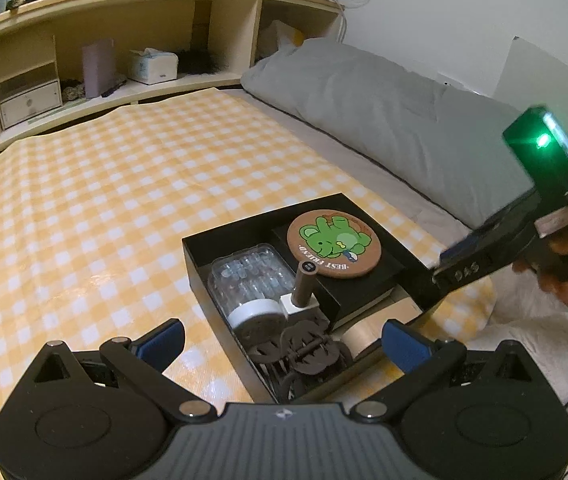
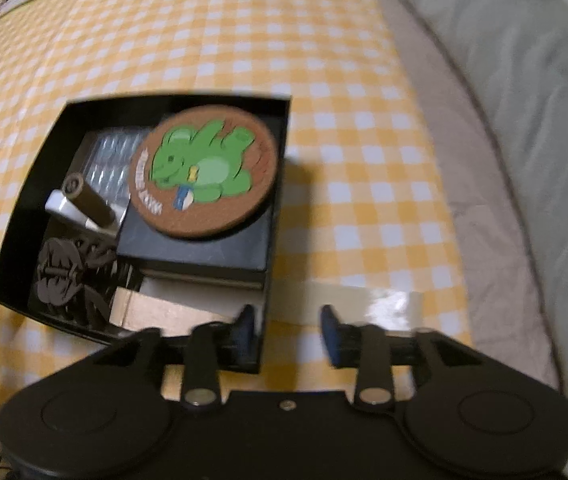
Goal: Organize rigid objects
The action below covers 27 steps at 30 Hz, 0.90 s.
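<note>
Currently we list:
Left gripper (image 1: 284, 342): jaws wide apart, empty, above our box's near end.
Right gripper (image 2: 287, 332): jaws apart, straddling the box's wall.
Box (image 2: 23, 216): black, on checked cloth (image 2: 344, 80).
Coaster (image 2: 203, 172): frog picture, topmost inside.

- Location: a home bedroom.
- Evidence: grey pillow (image 1: 364, 100) on a bed, checked yellow cover (image 1: 103, 200), wooden headboard shelf (image 1: 123, 40) holding a tissue box (image 1: 152, 65).
</note>
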### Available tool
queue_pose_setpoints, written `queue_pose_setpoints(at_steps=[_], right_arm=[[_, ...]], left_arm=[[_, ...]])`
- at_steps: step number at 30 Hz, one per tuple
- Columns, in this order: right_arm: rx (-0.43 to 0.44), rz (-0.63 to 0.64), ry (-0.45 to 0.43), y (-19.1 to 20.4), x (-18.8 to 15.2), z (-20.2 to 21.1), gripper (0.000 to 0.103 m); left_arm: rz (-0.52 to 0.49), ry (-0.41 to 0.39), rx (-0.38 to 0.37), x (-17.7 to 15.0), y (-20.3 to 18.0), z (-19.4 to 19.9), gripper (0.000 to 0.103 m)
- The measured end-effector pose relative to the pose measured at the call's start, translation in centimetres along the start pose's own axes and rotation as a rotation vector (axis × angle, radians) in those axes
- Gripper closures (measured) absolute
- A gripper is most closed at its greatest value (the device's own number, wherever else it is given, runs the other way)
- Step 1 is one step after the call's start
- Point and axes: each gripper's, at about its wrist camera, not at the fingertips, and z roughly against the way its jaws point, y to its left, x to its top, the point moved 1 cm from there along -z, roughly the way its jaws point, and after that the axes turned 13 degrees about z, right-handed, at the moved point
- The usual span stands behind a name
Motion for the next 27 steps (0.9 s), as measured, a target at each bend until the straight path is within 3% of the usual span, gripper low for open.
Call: queue_pose_setpoints(at_steps=[5, 9, 13, 23, 27], right_arm=[[-0.074, 0.0, -0.136, 0.8, 1.4, 4.8, 0.028], [-0.05, -0.089, -0.239, 0.6, 2.2, 9.4, 0.02], [-0.027, -0.11, -0.321, 1.5, 1.3, 12.9, 0.003], [-0.031, -0.227, -0.458, 4.7, -5.6, 19.3, 0.0], [-0.1, -0.245, -0.518, 5.9, -8.4, 20.9, 0.0]], left_arm=[[0.011, -0.007, -0.001, -0.2, -0.9, 1.9, 0.0], [0.031, -0.039, 0.002, -0.2, -1.6, 4.2, 0.0], [0.044, -0.064, 0.015, -0.2, -2.0, 6.5, 0.0], [0.069, -0.127, 0.049, -1.1, -2.7, 11.7, 0.0], [0.075, -0.16, 0.076, -1.8, -2.9, 13.4, 0.0]])
